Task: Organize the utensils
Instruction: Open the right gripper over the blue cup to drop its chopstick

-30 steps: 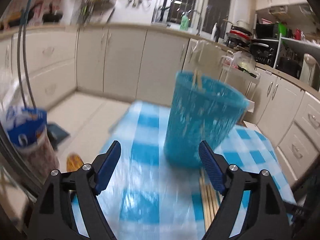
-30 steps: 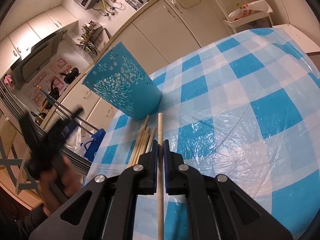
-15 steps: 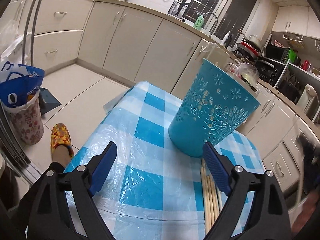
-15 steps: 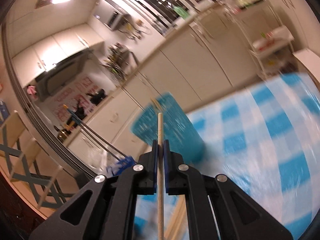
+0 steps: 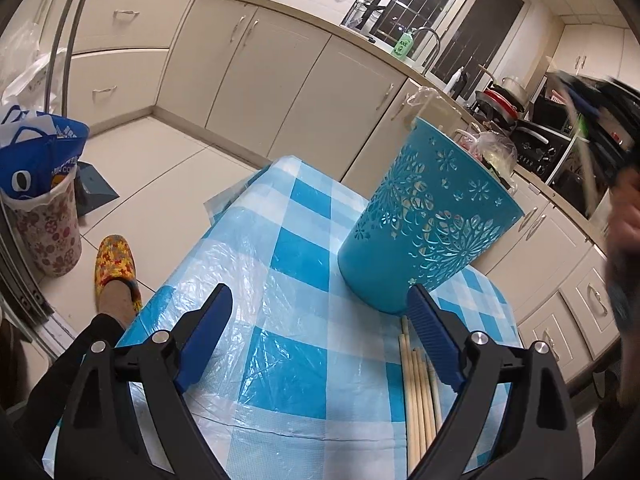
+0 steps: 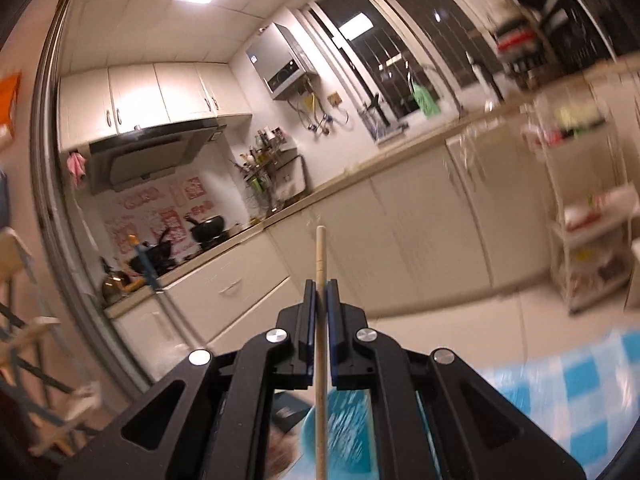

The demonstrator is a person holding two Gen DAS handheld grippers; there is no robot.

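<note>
A turquoise perforated utensil holder [image 5: 430, 220] stands on the blue-checked tablecloth [image 5: 304, 248]. Several wooden chopsticks [image 5: 418, 392] lie on the cloth just in front of the holder. My left gripper [image 5: 320, 340] is open and empty, low over the cloth, with the holder just beyond its right finger. My right gripper [image 6: 320, 300] is shut on one wooden chopstick [image 6: 321, 256] and is lifted high; the holder [image 6: 340, 432] shows blurred beneath it. The right gripper also shows, blurred, at the upper right of the left wrist view [image 5: 600, 120].
Cream kitchen cabinets [image 5: 248, 68] and a counter run behind the table. A floral bin with a blue bag [image 5: 40, 200] stands on the floor at left, near a foot in a patterned slipper [image 5: 116, 268]. A white shelf rack [image 6: 592, 216] stands at right.
My right gripper has lifted the chopstick off the table and tilted upward above the holder. My left gripper has drawn back a little from the holder and stayed open.
</note>
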